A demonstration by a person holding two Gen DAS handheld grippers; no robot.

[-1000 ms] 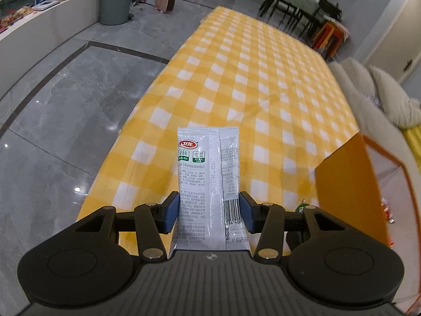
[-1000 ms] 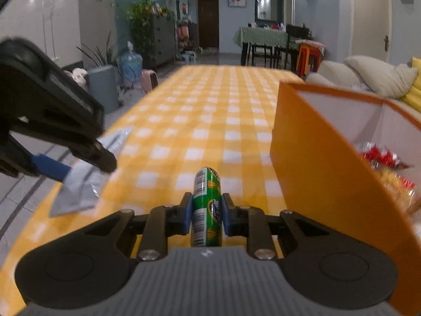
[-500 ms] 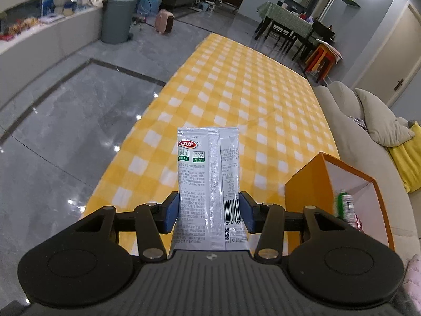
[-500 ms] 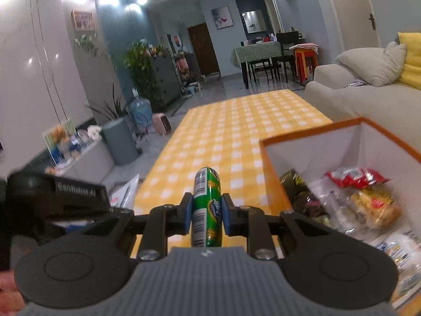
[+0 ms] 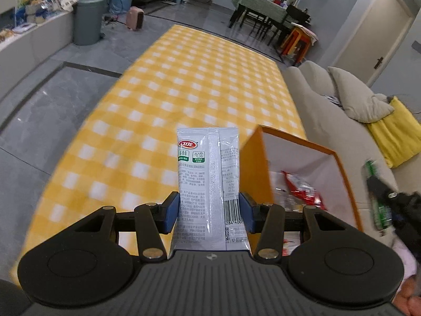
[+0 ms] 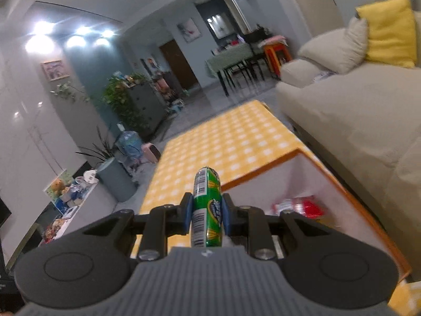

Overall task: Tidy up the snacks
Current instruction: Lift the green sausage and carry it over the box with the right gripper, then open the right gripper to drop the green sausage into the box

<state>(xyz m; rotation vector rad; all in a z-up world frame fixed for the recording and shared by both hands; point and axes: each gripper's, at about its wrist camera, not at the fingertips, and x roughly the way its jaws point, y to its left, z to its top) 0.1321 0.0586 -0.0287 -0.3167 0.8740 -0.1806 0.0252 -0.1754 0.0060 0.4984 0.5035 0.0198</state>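
surface: long desk (image 5: 200,87) under a yellow-and-white checked cloth, living room, grey tile floor, beige sofa (image 6: 350,121) along its right side
left claw (image 5: 209,210): closed on a flat silver-grey foil snack sachet (image 5: 209,184) with red logo and barcode, held upright, above the desk's near end, just left of the box
right claw (image 6: 206,214): clamped on a green cylindrical snack packet (image 6: 206,208) with barcode strip, raised over the box's near-left corner
container: orange open-top cardboard box with white inside (image 5: 302,152), on the desk at its near right end
contents: red-and-clear crinkly snack bags (image 5: 300,189) at the bottom; other packets too blurred to name
risk 1: green packet sits near the rim; let go too soon, likely bounces off the wall onto the desk or sofa
risk 2: both claws close around one box; could bump, or knock it
risk 3: sachet thin and slick, gripped low; may slip
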